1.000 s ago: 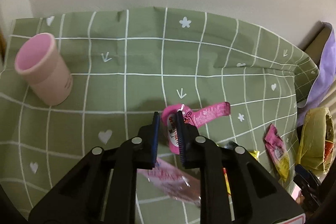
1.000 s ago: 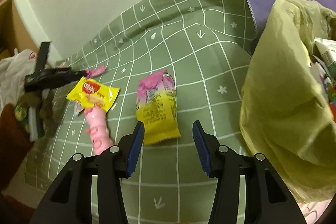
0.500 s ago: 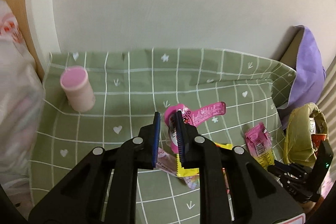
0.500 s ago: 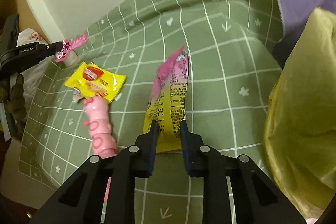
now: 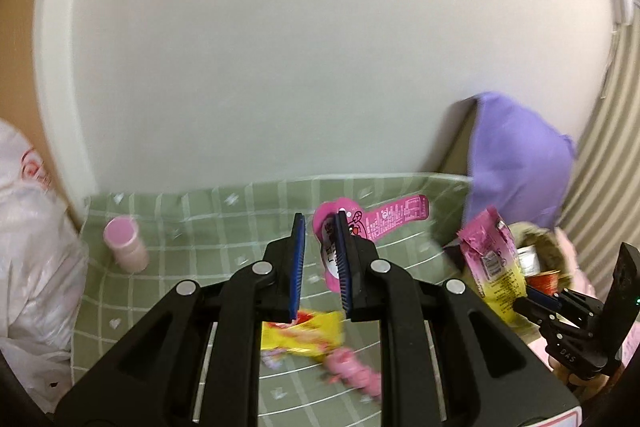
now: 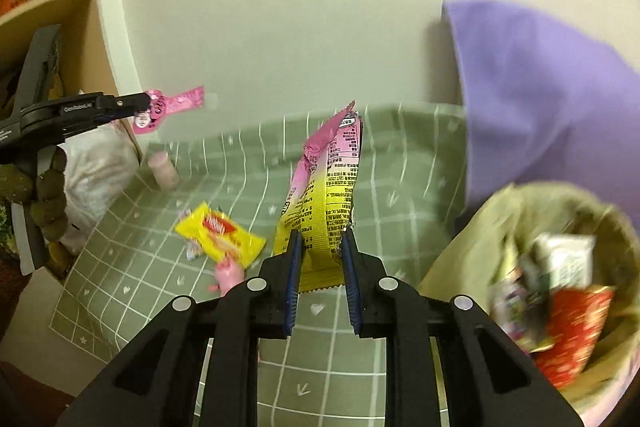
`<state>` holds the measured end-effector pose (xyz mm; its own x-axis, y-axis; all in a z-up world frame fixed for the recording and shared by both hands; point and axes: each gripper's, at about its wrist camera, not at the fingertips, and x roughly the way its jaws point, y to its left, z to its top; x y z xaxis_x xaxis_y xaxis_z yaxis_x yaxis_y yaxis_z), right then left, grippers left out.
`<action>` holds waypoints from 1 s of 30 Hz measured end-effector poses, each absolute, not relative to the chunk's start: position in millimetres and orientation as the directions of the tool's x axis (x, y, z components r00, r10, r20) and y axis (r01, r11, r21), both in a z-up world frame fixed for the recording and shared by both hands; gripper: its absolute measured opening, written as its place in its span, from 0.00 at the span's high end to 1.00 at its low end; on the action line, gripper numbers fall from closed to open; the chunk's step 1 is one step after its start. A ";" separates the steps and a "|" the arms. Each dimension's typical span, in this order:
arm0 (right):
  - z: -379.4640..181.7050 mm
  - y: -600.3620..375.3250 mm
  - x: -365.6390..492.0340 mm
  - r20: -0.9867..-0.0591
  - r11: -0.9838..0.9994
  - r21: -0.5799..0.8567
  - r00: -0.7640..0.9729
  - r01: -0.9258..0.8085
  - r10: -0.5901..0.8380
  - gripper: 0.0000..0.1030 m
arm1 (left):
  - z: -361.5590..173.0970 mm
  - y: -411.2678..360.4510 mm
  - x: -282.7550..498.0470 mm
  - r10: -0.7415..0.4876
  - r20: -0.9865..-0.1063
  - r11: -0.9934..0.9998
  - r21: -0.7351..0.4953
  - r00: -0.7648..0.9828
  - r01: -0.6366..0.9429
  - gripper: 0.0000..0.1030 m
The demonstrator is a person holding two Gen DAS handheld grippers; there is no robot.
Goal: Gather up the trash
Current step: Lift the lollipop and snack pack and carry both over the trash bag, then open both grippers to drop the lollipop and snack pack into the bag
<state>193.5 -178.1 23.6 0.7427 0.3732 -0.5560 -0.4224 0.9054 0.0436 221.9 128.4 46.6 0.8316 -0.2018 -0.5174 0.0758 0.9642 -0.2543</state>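
My left gripper [image 5: 320, 259] is shut on a bright pink wrapper [image 5: 384, 221] and holds it high above the green checked cloth [image 5: 208, 239]; the wrapper also shows in the right wrist view [image 6: 168, 107]. My right gripper [image 6: 320, 267] is shut on a pink and yellow snack packet [image 6: 324, 195], lifted off the cloth, left of the yellow-green trash bag [image 6: 560, 267]. The packet also shows in the left wrist view [image 5: 490, 259]. A yellow wrapper [image 6: 220, 235] and a pale pink wrapper [image 6: 230, 273] lie on the cloth.
A pink cup [image 5: 122, 243] stands at the cloth's far left. A white plastic bag [image 5: 28, 247] sits left of the cloth. A purple cloth [image 6: 540, 99] hangs behind the trash bag, which holds several wrappers. A white wall rises behind.
Both grippers have risen well above the cloth with their wrappers. The right gripper closed on the pink and yellow packet and carried it up beside the trash bag.
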 end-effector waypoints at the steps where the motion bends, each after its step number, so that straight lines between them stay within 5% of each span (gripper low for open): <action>1: 28.6 -180.9 190.7 -0.547 0.909 0.038 0.752 -0.416 0.367 0.81 | 54.2 121.3 219.6 -0.220 -0.504 0.961 -0.258 0.835 0.097 0.86; 17: 91.9 -292.0 130.8 -0.409 0.984 -0.036 0.901 -0.177 0.147 0.81 | 81.6 -21.6 221.3 -0.484 -0.461 0.875 -0.250 0.743 0.415 0.86; 30: 56.7 -377.8 130.1 -0.529 0.997 0.037 0.845 -0.066 0.076 0.81 | 0.1 -186.1 268.6 -0.628 -0.616 0.750 -0.315 0.476 0.582 0.86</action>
